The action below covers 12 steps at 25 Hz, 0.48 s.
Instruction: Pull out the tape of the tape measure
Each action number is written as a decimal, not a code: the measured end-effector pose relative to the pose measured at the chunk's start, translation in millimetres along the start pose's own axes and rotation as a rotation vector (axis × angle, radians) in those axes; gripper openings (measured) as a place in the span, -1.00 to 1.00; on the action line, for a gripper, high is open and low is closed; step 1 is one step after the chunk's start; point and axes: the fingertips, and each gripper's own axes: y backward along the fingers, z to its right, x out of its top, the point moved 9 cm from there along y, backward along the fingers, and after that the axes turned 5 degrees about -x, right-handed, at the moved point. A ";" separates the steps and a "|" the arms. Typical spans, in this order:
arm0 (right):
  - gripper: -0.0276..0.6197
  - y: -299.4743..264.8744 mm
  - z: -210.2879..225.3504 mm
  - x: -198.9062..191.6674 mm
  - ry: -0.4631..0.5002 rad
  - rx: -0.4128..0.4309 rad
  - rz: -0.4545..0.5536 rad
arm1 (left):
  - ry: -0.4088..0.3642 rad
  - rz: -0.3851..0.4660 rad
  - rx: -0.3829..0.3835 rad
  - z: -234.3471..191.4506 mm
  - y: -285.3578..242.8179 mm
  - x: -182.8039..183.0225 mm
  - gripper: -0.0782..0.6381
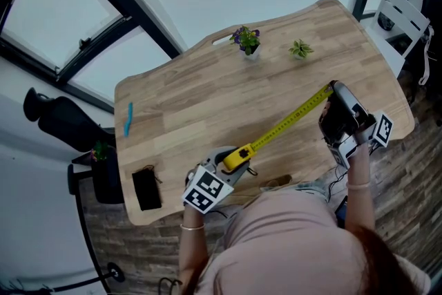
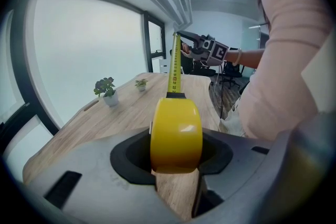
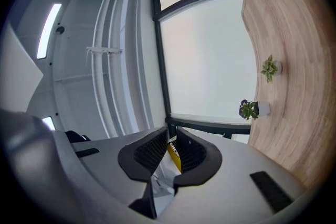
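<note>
Yellow plastic tape-measure case (image 2: 176, 131) clamped in left gripper (image 2: 176, 161); right gripper (image 3: 168, 148) pinches blade tip (image 3: 174, 158); a weak pinch risks recoil.

A light wooden table (image 1: 207, 100) with a wavy outline carries a few small things. Near its far edge stand two little pots, well apart: a plant with purple flowers (image 1: 246, 40) to the left and a smaller green plant (image 1: 300, 48) to the right. A slim blue pen-like stick (image 1: 128, 119) lies close to the left edge. A flat black rectangular object (image 1: 146, 188) lies near the front left corner; what it is cannot be told.
</note>
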 end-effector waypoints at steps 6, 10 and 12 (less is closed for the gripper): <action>-0.77 1.0 -1.1 3.7 0.013 0.016 0.017 | 0.000 -0.004 0.008 -0.1 2.8 -8.3 -0.31; -0.77 1.7 -7.1 15.4 0.025 0.030 0.039 | 0.004 -0.011 0.008 1.1 2.4 -7.9 -0.31; -0.77 3.3 -9.1 21.1 0.031 0.036 0.049 | 0.006 -0.015 0.008 1.6 2.2 -8.2 -0.31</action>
